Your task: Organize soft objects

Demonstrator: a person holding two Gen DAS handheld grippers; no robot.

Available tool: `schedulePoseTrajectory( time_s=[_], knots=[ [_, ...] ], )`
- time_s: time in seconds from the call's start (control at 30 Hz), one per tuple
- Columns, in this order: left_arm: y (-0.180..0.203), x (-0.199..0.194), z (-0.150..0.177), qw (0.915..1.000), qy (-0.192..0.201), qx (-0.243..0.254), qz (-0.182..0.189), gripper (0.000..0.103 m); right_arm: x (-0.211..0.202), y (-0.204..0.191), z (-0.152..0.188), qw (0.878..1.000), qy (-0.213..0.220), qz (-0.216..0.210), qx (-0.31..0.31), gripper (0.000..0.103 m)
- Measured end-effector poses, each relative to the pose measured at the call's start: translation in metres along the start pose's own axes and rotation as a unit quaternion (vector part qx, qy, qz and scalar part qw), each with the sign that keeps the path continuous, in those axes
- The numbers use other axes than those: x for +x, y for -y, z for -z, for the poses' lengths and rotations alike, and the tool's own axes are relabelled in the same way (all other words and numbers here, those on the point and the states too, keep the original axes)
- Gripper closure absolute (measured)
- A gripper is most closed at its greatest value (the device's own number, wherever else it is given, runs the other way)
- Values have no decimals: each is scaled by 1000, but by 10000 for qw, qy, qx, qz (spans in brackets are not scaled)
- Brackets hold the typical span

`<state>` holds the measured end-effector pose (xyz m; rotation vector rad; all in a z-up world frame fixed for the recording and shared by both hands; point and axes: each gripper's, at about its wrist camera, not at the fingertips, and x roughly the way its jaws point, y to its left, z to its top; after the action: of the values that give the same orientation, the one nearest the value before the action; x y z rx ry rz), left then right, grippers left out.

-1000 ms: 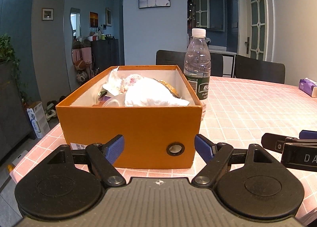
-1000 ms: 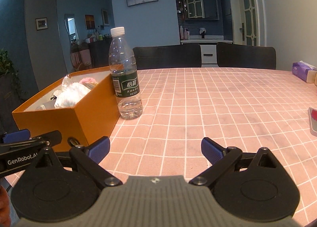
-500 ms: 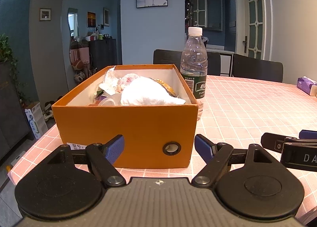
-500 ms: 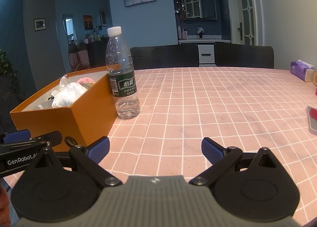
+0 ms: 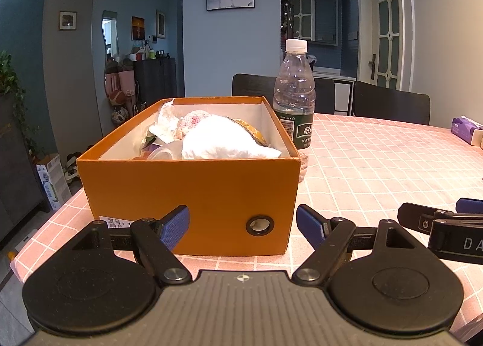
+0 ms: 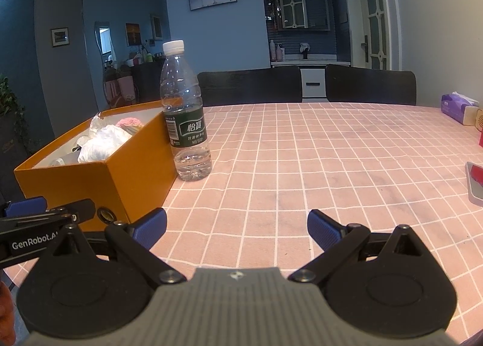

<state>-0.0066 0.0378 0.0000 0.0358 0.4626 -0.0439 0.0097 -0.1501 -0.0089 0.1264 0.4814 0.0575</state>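
- Soft stuff: white crumpled cloth [image 5: 223, 142], pink knitted piece [image 5: 193, 118] behind it, crinkled white paper/plastic [image 5: 164, 122] at the far left, all piled inside the orange box [image 5: 187, 192]. Something yellowish-brown under the cloth's right side, can't ID. A clear tape-like roll [image 5: 163, 152] sits near the front wall.
- Box is open-topped, on the table's left edge, short end w/ metal eyelet [image 5: 259, 225] facing the left gripper.
- Water bottle [image 6: 185, 113] upright, capped, just beside the box's right long wall, approx. touching; can't tell for sure.
- Pink checked tablecloth [image 6: 317, 164] shows no loose soft items in either view. Tissue pack [image 6: 459, 107] far right, well apart.
- Left gripper [image 5: 243, 223]: jaws spread wide, nothing between them, aimed at the box's short end, low and close.
- Right gripper [image 6: 237, 226]: jaws also spread, empty, over bare cloth to the right of the box.
- Stage: ambiguous. Fits soft things already gathered in the box, or a box waiting to be sorted out. Frames don't settle which.
- Any grab into the box needs a lift over the front wall, then a gentle pinch on the cloth; mind the bottle, tips easily.
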Motion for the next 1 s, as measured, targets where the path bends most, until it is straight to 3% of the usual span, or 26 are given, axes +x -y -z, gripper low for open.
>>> schedulePoseTrajectory(
  time_s=[1.0],
  knots=[
    [4,4,2,9999,-149,-68,53,9,5,2,4,10000,-74,52,-8,5]
  ],
)
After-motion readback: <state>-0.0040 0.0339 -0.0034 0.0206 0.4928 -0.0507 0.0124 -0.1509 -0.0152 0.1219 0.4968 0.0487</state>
